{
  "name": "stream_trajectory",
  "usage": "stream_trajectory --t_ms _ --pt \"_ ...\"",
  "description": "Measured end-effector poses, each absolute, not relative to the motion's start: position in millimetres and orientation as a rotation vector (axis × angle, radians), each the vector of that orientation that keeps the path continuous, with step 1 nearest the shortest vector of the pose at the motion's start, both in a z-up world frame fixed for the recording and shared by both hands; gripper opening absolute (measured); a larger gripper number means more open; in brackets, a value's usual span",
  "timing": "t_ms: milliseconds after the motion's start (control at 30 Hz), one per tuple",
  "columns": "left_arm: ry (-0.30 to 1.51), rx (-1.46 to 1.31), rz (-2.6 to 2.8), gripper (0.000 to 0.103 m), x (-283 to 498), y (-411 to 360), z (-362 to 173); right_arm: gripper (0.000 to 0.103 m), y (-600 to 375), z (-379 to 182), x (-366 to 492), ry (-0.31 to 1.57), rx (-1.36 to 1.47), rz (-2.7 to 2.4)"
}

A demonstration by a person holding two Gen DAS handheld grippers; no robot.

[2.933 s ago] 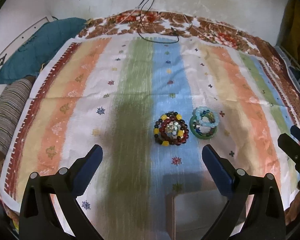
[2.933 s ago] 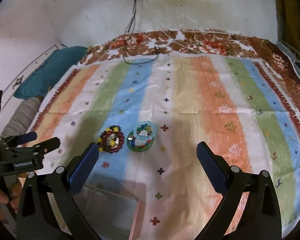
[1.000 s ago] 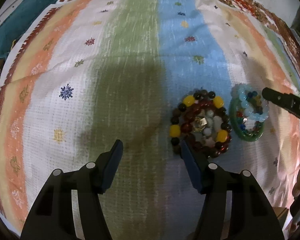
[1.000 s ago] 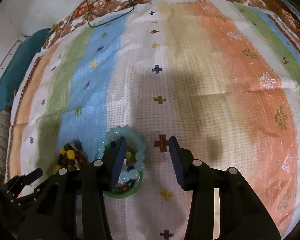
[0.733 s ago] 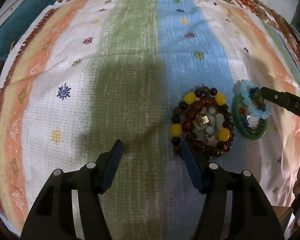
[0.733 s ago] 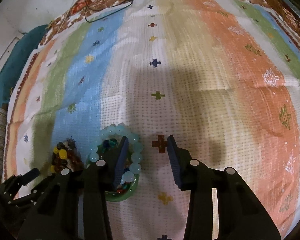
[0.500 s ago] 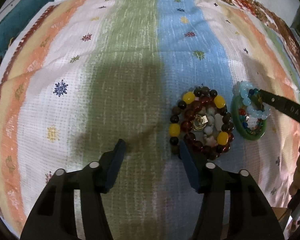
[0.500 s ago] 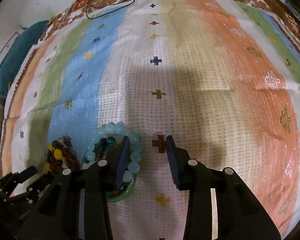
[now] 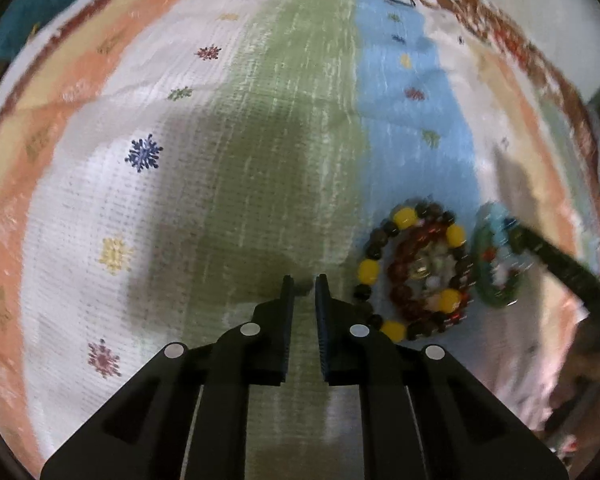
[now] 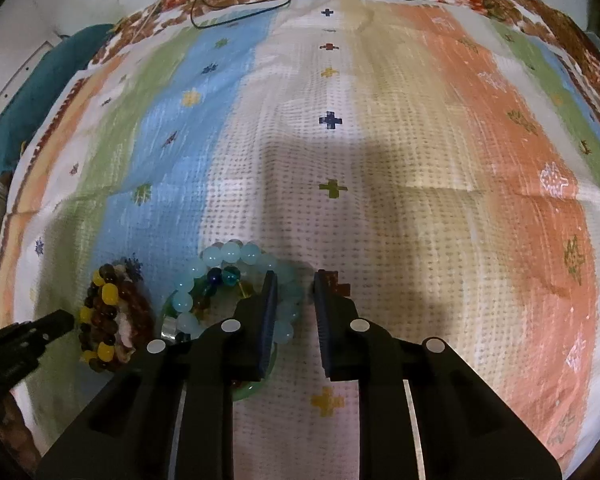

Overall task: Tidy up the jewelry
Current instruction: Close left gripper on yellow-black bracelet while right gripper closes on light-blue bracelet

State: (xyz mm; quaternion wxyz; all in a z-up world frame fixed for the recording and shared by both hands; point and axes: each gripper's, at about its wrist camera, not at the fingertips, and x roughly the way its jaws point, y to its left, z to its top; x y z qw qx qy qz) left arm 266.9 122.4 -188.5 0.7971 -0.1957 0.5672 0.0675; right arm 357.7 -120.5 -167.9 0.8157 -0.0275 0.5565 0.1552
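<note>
Fingers, left (image 9: 303,280): I see them nearly closed on nothing, low over the bedspread (image 9: 260,140); dark beaded bracelets (image 9: 416,272) lie just right.
Fingers, right (image 10: 294,280): narrow gap, straddling the pale blue bead bracelet (image 10: 228,256) on the green bangle (image 10: 252,392); grip unclear.

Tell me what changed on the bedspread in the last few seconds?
Both tools dropped close to the beads and narrowed. The left tool closed beside the dark beaded pile, gripping nothing. The right tool straddles the pale blue bracelet. The jewelry has not moved.
</note>
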Motion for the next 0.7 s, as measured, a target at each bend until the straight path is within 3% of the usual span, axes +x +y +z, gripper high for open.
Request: stream_trajectory --t_ms 467,567,700 --pt "1.228 -0.393 0.092 0.018 270.0 101.8 -188.5 0.019 -120.7 -171.0 356.6 1.189 -0.051 0.334" --pt "1.229 -0.392 0.079 0.025 270.0 99.5 -188.5 0.019 -121.7 -171.4 357.6 1.191 -0.051 0.337" --pt "1.235 -0.372 0.074 0.027 270.2 96.2 -189.8 0.019 -122.9 -171.5 358.3 1.193 -0.051 0.338"
